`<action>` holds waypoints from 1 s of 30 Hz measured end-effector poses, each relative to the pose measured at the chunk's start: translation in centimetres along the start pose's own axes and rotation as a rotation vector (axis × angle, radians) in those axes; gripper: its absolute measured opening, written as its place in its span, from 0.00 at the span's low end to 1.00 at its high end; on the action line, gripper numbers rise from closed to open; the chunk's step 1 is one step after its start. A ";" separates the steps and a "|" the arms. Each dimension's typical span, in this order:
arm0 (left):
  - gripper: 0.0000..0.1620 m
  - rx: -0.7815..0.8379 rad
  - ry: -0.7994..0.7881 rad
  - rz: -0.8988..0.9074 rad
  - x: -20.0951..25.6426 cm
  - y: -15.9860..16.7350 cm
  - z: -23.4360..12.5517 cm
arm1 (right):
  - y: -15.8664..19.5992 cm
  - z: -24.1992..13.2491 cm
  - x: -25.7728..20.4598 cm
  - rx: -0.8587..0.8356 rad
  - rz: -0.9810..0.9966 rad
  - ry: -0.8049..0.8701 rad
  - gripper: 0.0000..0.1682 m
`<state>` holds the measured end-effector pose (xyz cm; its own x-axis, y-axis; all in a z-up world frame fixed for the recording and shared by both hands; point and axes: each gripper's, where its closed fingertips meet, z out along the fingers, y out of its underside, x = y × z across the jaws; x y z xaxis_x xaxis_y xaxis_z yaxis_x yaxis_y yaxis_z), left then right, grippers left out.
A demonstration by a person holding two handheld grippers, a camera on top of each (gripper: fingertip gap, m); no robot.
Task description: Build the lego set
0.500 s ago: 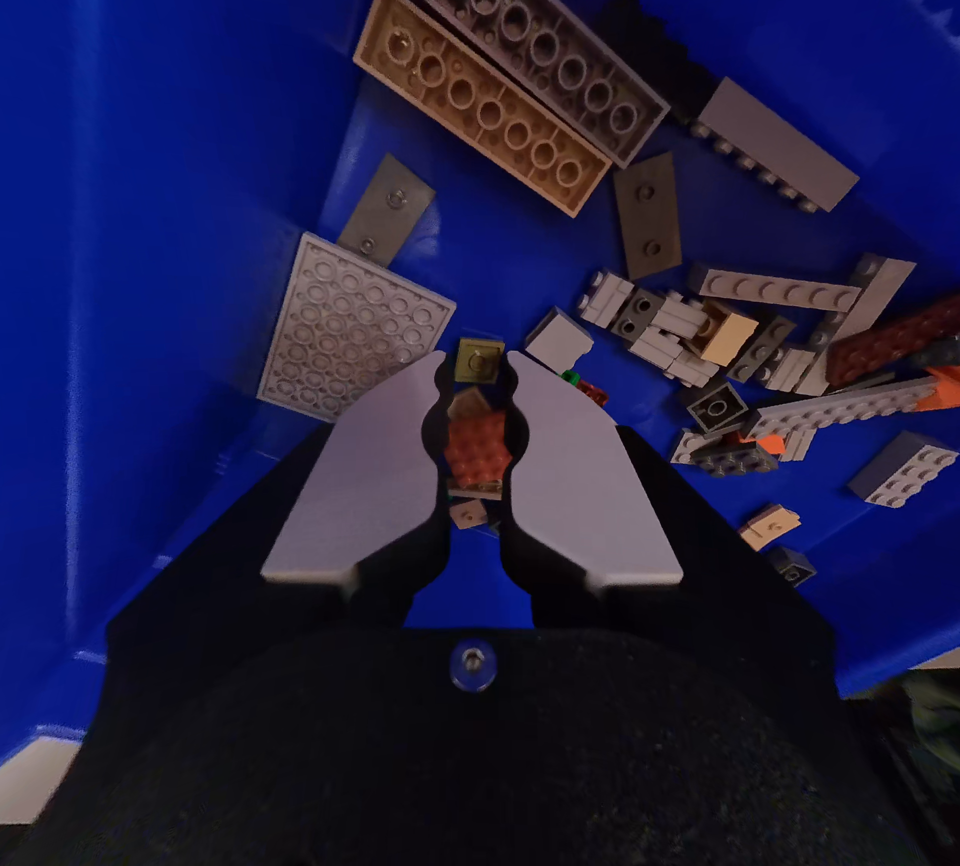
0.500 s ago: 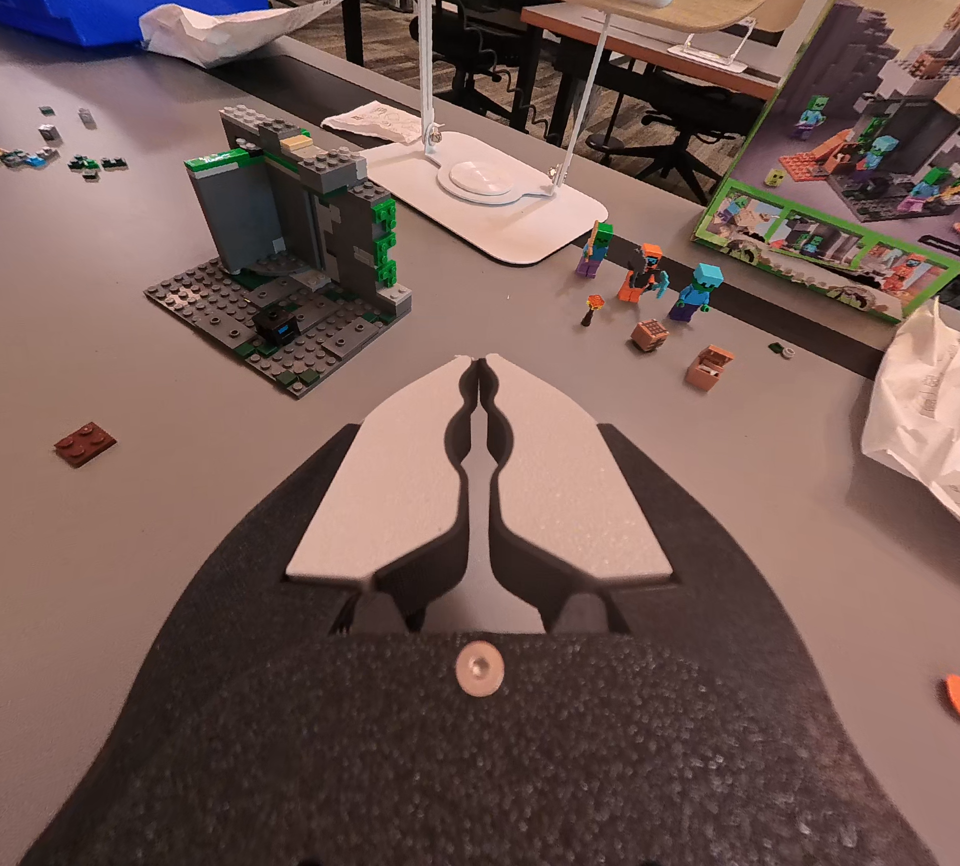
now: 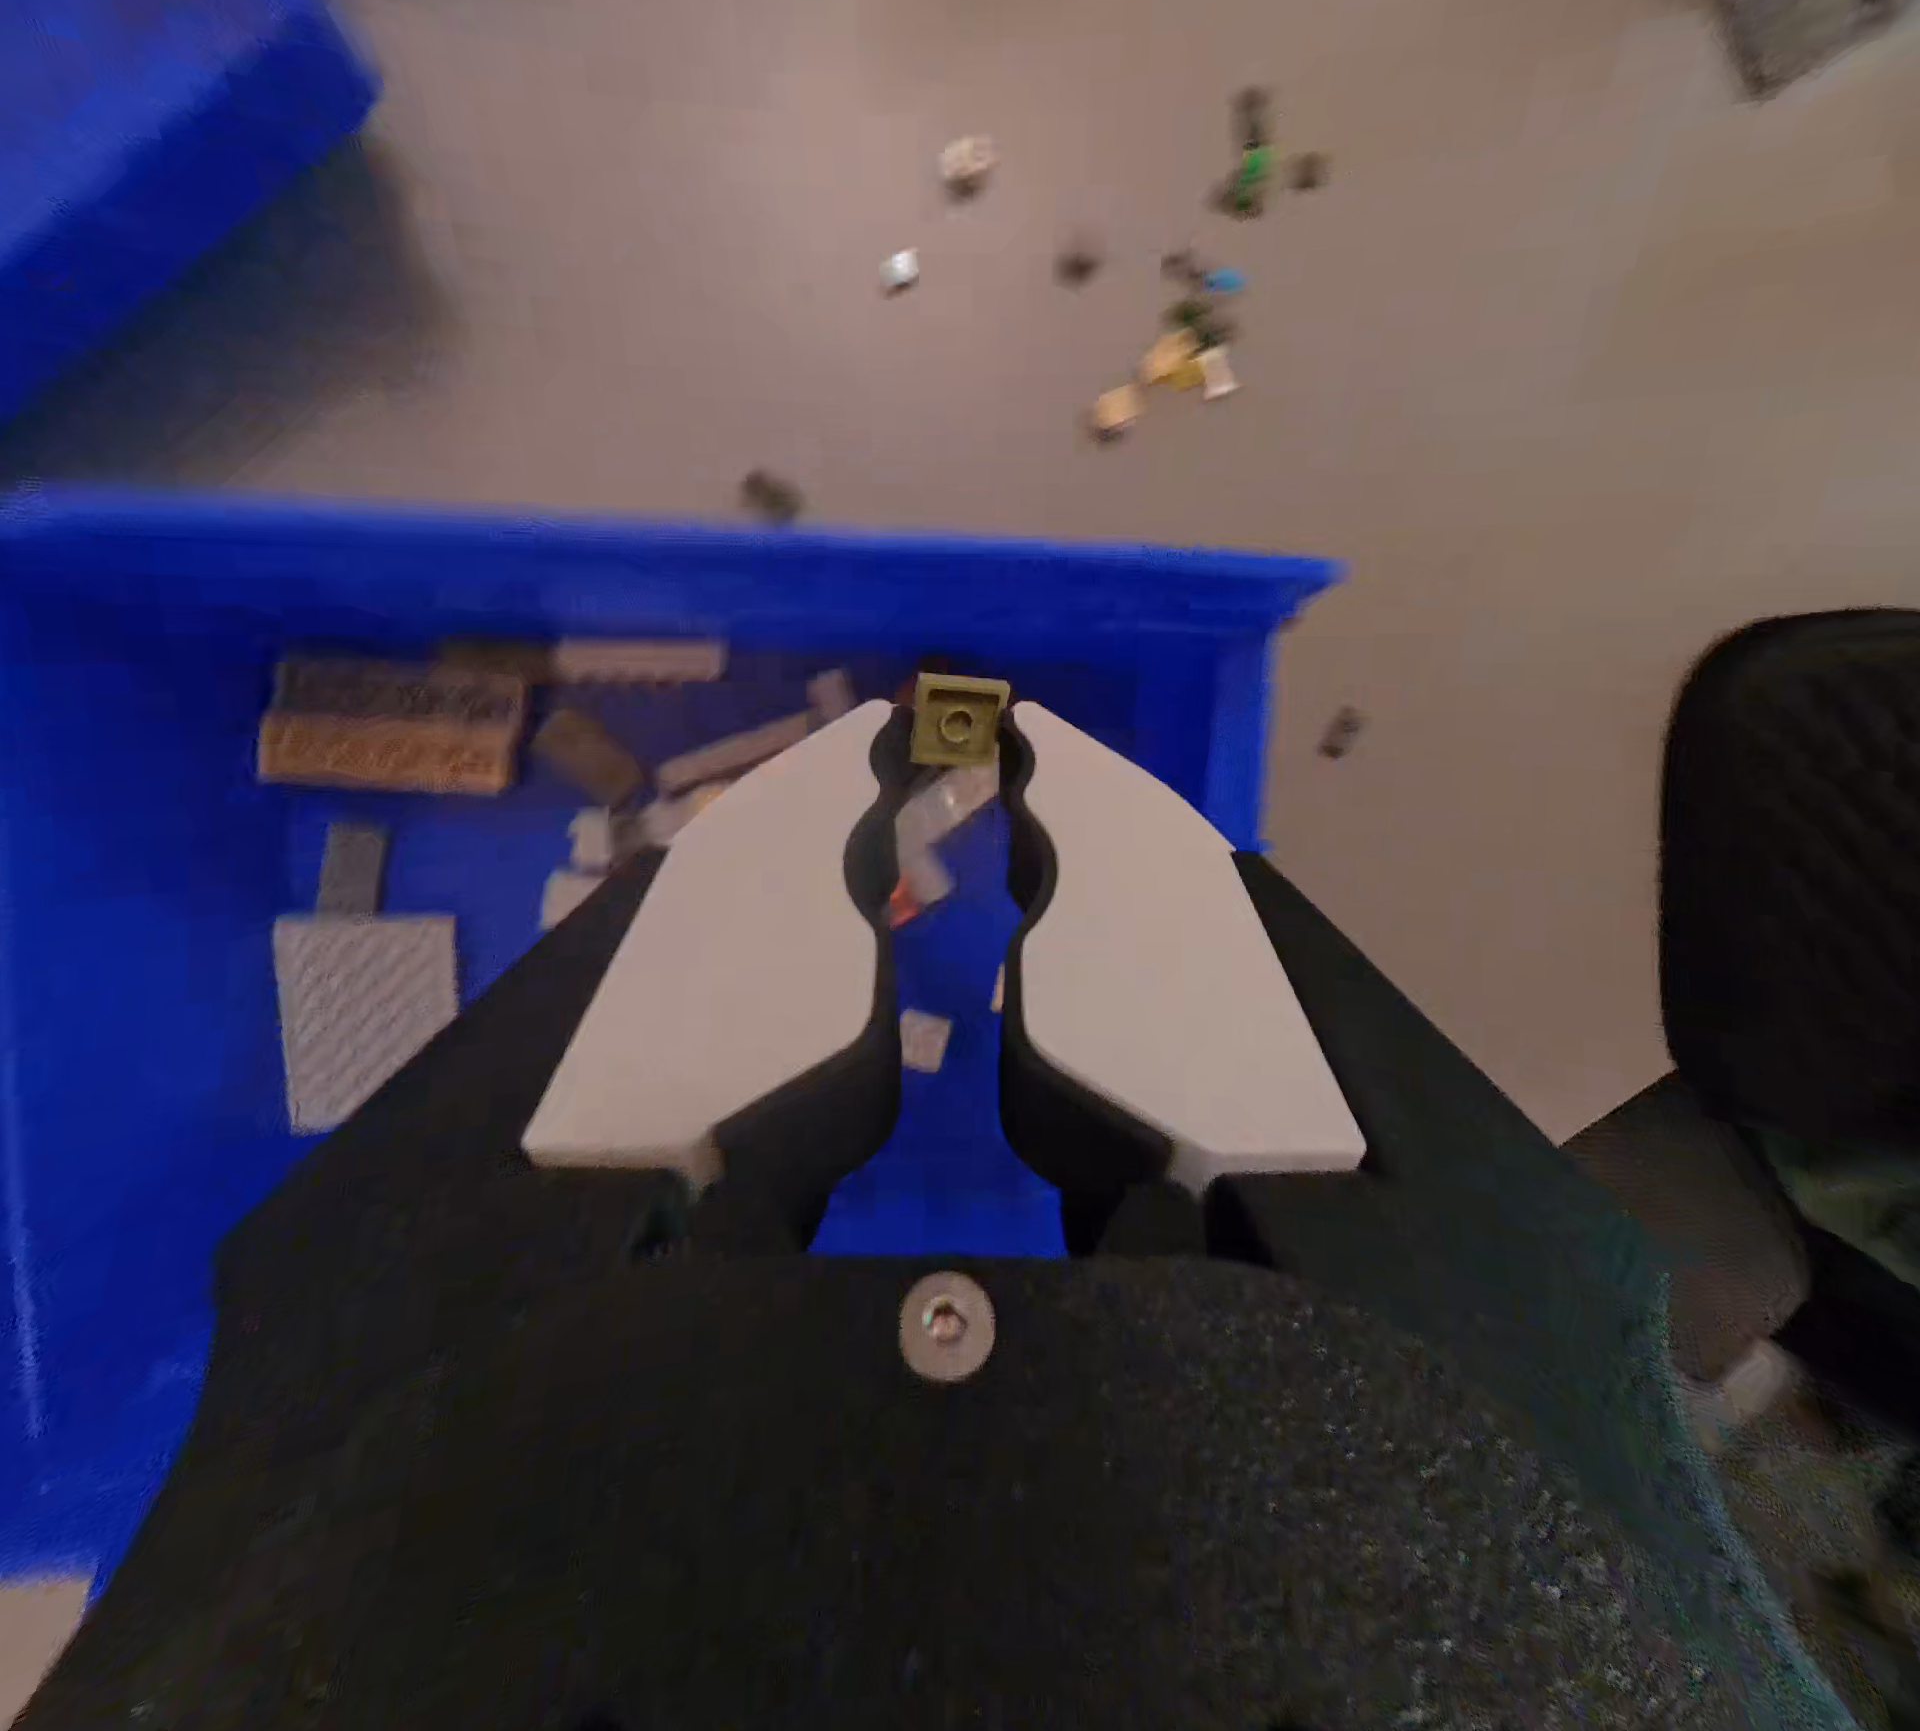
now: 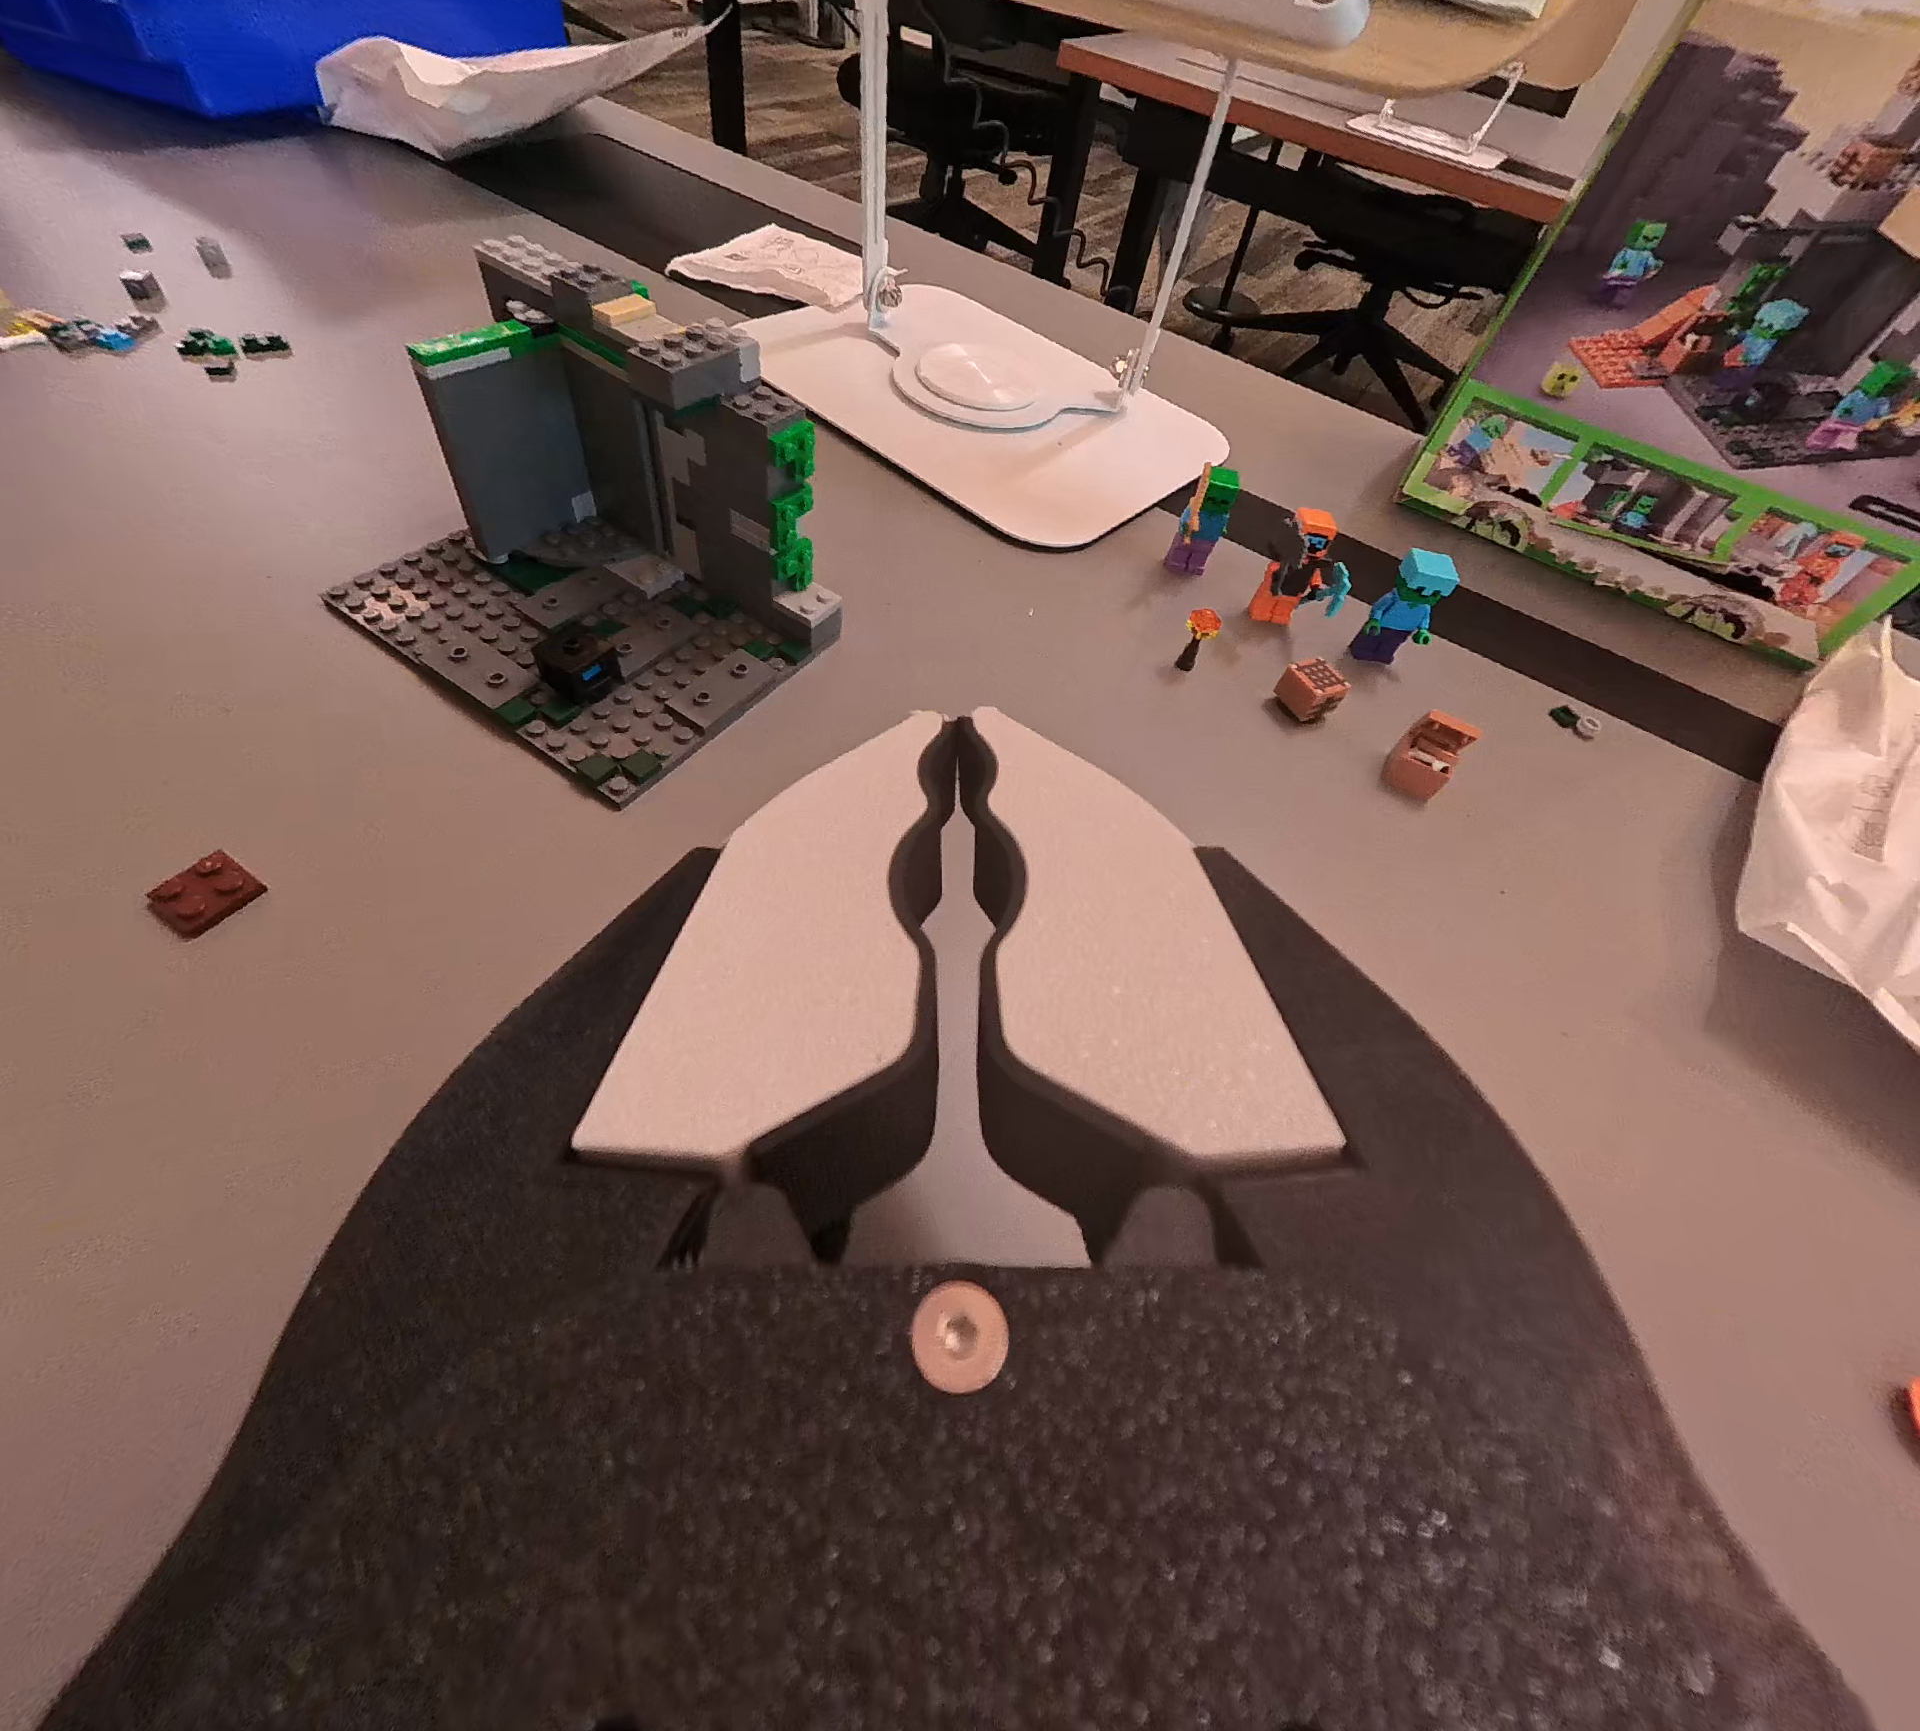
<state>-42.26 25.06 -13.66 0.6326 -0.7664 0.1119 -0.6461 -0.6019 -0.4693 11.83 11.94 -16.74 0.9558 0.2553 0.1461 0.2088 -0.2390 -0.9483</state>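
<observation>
Below, left tongs [image 3: 957, 713] half-hide blurred bin [image 3: 665, 564] pieces.

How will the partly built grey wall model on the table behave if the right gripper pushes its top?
The grey wall model would probably tip or shed bricks: the wall stands tall at the baseplate's back edge. Pushed low at the baseplate, it would likely slide on the smooth table. The right gripper is shut, apart from it.

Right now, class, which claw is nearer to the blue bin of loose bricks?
Left. The left claw is right above the blue bin, pinching an olive plate; the right claw is over open table near the half-built model.
</observation>
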 end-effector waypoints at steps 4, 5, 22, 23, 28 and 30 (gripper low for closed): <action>0.10 0.084 0.048 0.267 8.7 -3.5 1.3 | -0.2 -0.1 -0.2 0.007 -0.007 -0.004 0.00; 0.10 0.106 0.085 0.311 11.0 -4.3 1.9 | -0.3 -0.2 -0.2 0.009 -0.008 -0.004 0.00; 0.10 0.419 0.546 0.366 32.3 -13.2 17.8 | 0.1 0.4 -5.7 0.002 -0.212 -0.160 0.00; 0.10 0.452 0.576 0.337 33.2 -13.8 17.7 | -0.1 0.4 -6.5 0.013 -0.247 -0.178 0.00; 0.10 0.585 0.706 0.172 36.1 -16.2 16.6 | -1.5 0.0 -10.7 0.096 -0.331 -0.275 0.07; 0.10 0.603 0.750 0.115 36.7 -16.5 16.3 | -1.9 0.1 -11.7 0.111 -0.328 -0.281 0.10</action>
<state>-1.39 10.50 -16.03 0.0069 -0.8833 0.4688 -0.2270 -0.4579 -0.8595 0.21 9.51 -16.66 0.7462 0.5490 0.3766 0.4535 -0.0050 -0.8913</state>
